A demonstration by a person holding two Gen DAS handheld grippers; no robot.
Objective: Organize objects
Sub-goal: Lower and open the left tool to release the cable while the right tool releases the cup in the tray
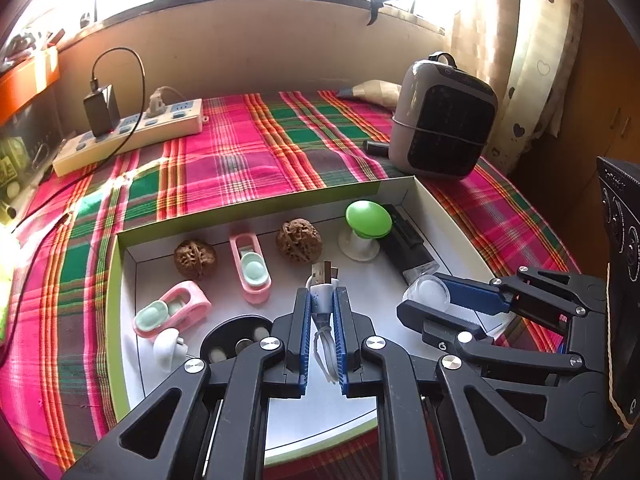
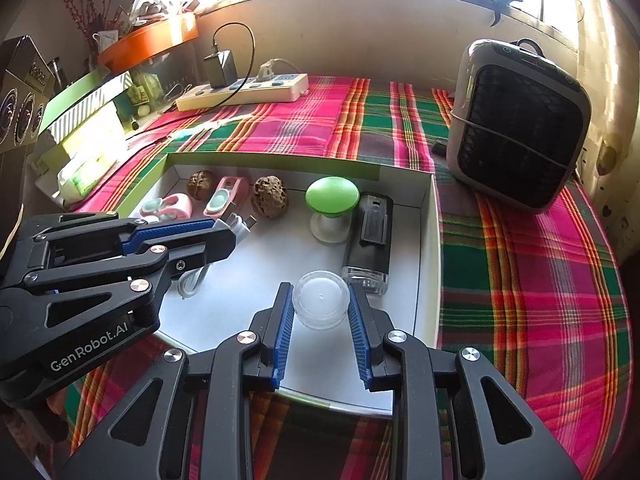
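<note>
With my left gripper (image 1: 322,300) clamped on the coiled white USB cable (image 1: 323,292) and my right gripper (image 2: 320,304) pinching the clear round plastic lid (image 2: 320,305), both at lower centre over the white cardboard tray (image 2: 428,240) already holding most items, I judge only these two remain to be set down

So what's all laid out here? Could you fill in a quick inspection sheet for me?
Surface: plaid cloth under a shallow white tray.
Job's things: in the tray, two walnuts, two pink clips, a green knob, a black rectangular device.
Clutter: grey fan heater; boxes at the left edge.
Grippers: left gripper fingers shut on a white USB cable; right gripper fingers clasp a clear round lid.
Cables: power strip with a black charger and lead.
Surroundings: bright window above a beige wall; curtain at the right.
</note>
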